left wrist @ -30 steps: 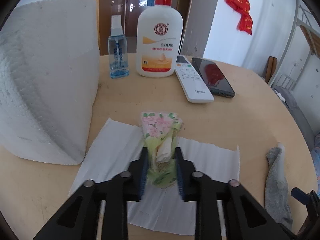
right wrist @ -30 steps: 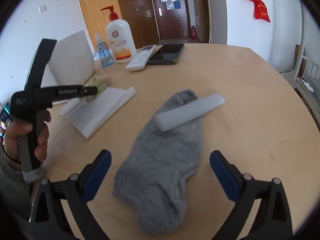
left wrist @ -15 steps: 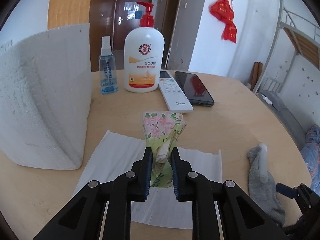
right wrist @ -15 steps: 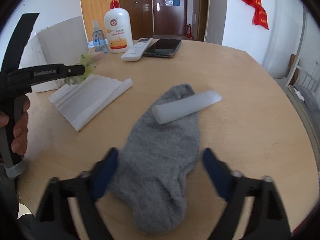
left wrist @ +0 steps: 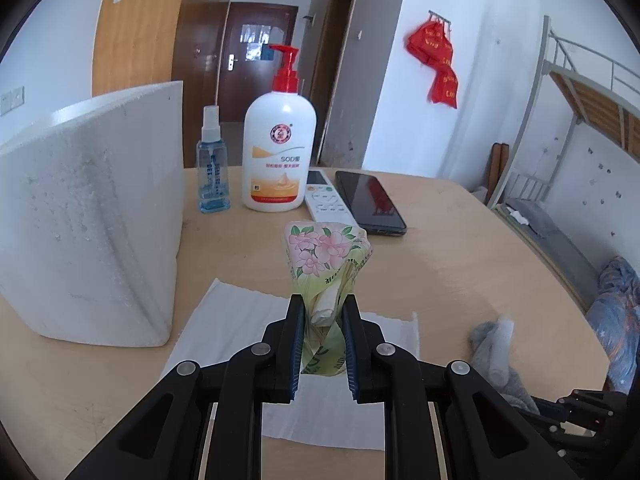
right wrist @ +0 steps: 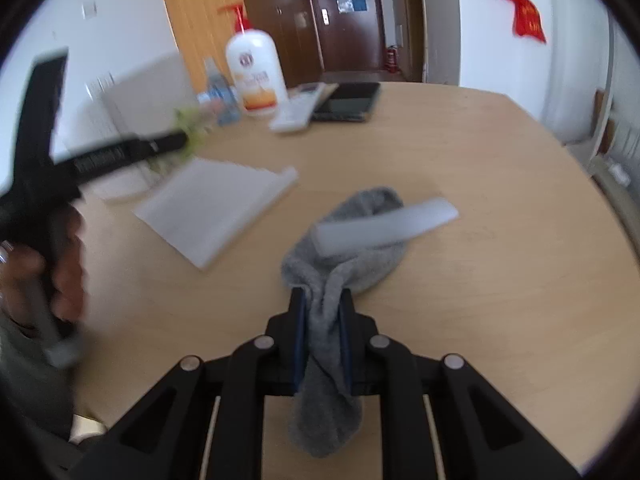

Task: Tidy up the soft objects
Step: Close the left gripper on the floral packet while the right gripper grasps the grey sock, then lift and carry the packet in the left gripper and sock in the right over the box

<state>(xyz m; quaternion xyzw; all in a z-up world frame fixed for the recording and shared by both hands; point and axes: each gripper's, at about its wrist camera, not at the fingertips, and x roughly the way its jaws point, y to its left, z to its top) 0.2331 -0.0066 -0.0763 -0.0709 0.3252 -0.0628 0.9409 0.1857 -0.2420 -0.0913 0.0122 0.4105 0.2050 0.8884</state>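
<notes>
We read "SOD" on one lotion bottle [left wrist: 279, 155]; left gripper [left wrist: 323, 320] clamps one tissue pack [left wrist: 326, 264], right gripper [right wrist: 323, 314], jaws just closing, pinches one sock [right wrist: 340, 272].

The crinkled green tissue pack with pink flowers printed on it [left wrist: 325, 280] is pinched at its lower half, held upright and lifted off the folded white paper towel sheet [left wrist: 240, 320] spread flat on the bench [left wrist: 460, 264]. The soft grey sock [right wrist: 340, 280] is bunched up narrow in the middle where it's squeezed, its cuff end still spread on the bench. A white foam stick [right wrist: 384, 224] is laid across that cuff end, tilted.
</notes>
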